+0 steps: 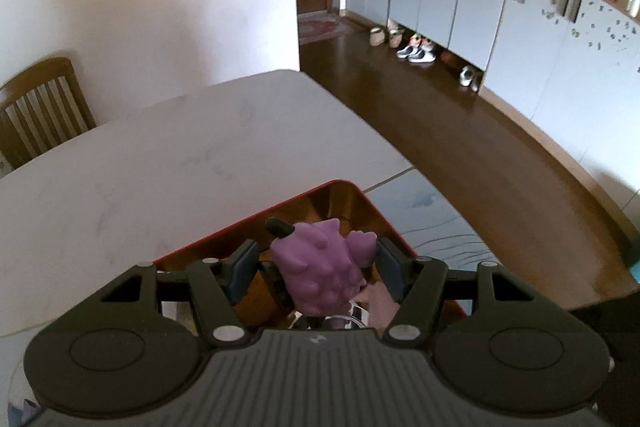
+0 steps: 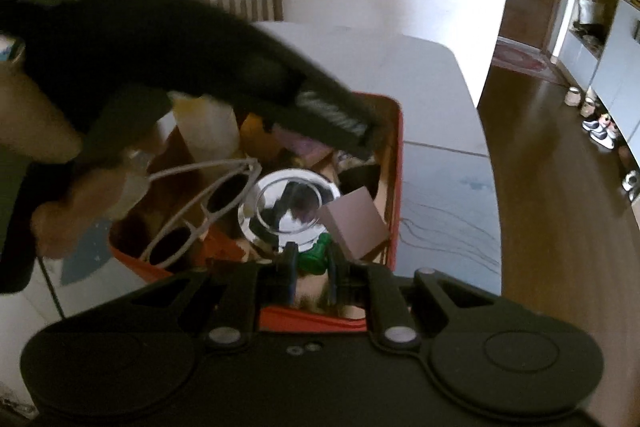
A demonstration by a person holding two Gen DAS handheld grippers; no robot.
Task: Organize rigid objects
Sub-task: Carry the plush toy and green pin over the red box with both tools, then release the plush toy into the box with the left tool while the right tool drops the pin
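The left gripper (image 1: 316, 263) is over the red box (image 1: 372, 205), which stands near the right edge of the white tabletop (image 1: 160, 163). Between its fingers sits a purple knobby toy (image 1: 320, 267) with a black tip; the right finger touches the toy, while the left finger stands a little apart from it, so it cannot be told if the toy is really clamped.

The right gripper (image 2: 312, 267) is at the near wall of the same box, and its fingers are closed on a small green object (image 2: 316, 257). Inside the box lie a shiny metal lid (image 2: 288, 207), white sunglasses (image 2: 200, 215) towards the left wall, a pinkish-brown block (image 2: 354, 223) towards the right wall, and a pale bottle (image 2: 208, 123) further back. The person's dark sleeve (image 2: 160, 47) crosses over the far part of the box. A wooden chair (image 1: 40, 107) stands at the far edge of the tabletop.
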